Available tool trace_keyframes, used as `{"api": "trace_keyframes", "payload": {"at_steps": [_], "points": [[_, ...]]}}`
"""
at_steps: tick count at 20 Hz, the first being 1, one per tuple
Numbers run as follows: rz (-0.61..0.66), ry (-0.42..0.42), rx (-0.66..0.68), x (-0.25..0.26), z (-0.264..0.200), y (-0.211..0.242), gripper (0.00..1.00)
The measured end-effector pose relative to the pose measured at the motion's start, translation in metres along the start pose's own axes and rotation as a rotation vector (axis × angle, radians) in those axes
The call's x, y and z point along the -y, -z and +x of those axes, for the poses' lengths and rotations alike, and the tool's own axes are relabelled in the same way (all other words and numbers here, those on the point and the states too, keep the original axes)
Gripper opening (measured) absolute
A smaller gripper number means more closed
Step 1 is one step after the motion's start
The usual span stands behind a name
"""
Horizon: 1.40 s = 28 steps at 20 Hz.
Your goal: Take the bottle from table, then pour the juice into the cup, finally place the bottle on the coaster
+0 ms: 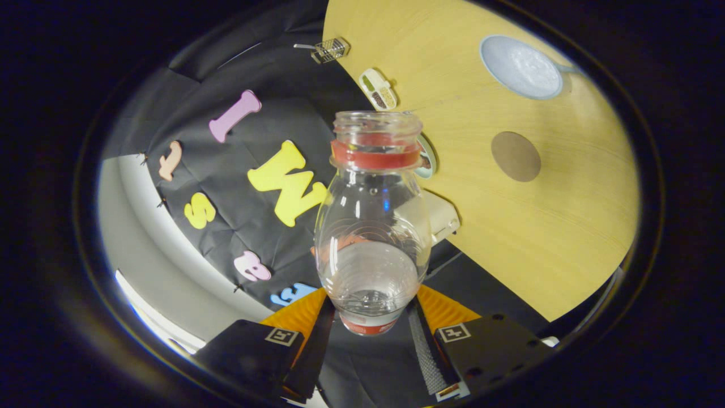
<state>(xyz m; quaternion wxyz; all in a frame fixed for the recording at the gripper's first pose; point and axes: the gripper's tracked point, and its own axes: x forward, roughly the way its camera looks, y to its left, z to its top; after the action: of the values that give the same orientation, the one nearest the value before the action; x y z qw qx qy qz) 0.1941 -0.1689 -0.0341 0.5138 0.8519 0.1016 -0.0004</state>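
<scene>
From my end, the bottle [372,226] hides most of the cup [426,157] and part of a beige box [440,218] behind it. The gripper [368,334] fingers' contact with the bottle's base is unclear to me. The small tray [378,89] contents are too small to identify.

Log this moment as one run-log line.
gripper: shut on bottle | bottle: uncapped, lifted, tilted | cup: behind bottle neck | coaster: bare | stage: pouring
</scene>
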Motion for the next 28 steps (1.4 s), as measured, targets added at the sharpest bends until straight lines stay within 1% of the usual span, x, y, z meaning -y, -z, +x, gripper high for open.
{"api": "trace_keyframes", "payload": {"at_steps": [2, 4, 5, 6, 10, 14, 16, 18, 22, 23, 26, 28], "points": [[-0.057, 0.008, 0.006, 0.002, -0.001, 0.004, 0.74], [-0.109, -0.002, 0.016, 0.001, -0.002, 0.007, 0.74], [-0.156, -0.006, 0.03, 0.002, -0.001, 0.008, 0.74], [-0.229, 0.007, 0.041, 0.006, -0.002, 0.009, 0.74], [-0.554, 0.137, 0.06, 0.046, -0.005, 0.016, 0.74], [-0.877, 0.215, 0.056, 0.079, -0.004, 0.025, 0.75], [-1.028, 0.253, 0.082, 0.093, -0.011, 0.022, 0.75], [-1.179, 0.27, 0.103, 0.098, -0.02, 0.022, 0.75], [-1.499, 0.355, 0.158, 0.106, -0.048, 0.011, 0.76], [-1.561, 0.366, 0.173, 0.107, -0.053, 0.009, 0.76], [-1.685, 0.408, 0.218, 0.103, -0.065, 0.003, 0.76], [-1.774, 0.396, 0.251, 0.094, -0.068, 0.004, 0.76]]}}
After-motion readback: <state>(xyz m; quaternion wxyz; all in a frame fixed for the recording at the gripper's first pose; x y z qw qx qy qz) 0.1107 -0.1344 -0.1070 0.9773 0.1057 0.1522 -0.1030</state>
